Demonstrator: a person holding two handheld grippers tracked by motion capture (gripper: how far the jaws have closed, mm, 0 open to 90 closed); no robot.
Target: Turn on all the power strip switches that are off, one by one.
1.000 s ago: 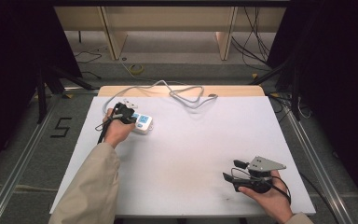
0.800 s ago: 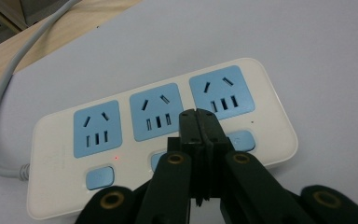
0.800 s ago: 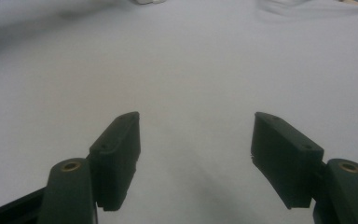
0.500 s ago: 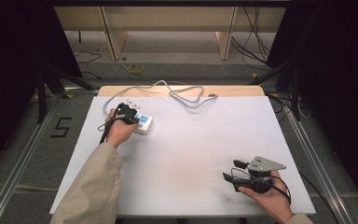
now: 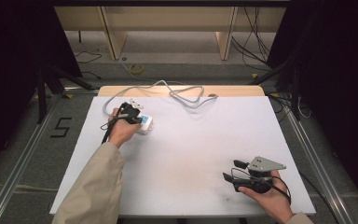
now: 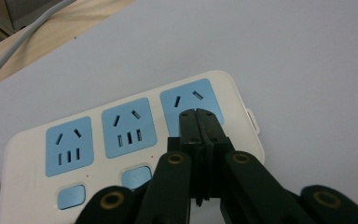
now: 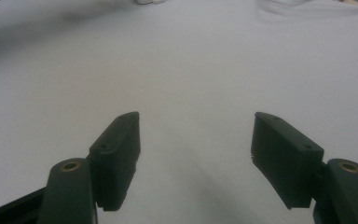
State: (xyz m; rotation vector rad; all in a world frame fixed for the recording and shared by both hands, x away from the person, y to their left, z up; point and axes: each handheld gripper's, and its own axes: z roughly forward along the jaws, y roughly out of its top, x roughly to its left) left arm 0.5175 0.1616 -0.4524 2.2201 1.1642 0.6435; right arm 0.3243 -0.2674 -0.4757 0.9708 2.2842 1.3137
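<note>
A white power strip [image 5: 146, 124] with three blue sockets and blue buttons lies at the table's far left. In the left gripper view the power strip [image 6: 98, 140] runs across the picture. My left gripper [image 5: 133, 114] hangs over its right end. Its jaws are pressed together with nothing between them, and the left gripper's [image 6: 198, 114] tips point at the rightmost socket, hiding the button under it. I cannot tell whether the tips touch the strip. My right gripper [image 5: 231, 170] rests near the front right of the table, and the right gripper [image 7: 196, 126] stands wide open over bare white surface.
The strip's grey cable [image 5: 177, 91] loops along the table's far wooden edge [image 5: 242, 89]. The white tabletop [image 5: 196, 140] lies between the two hands. Metal rails and a dark floor flank the table, with shelving legs behind it.
</note>
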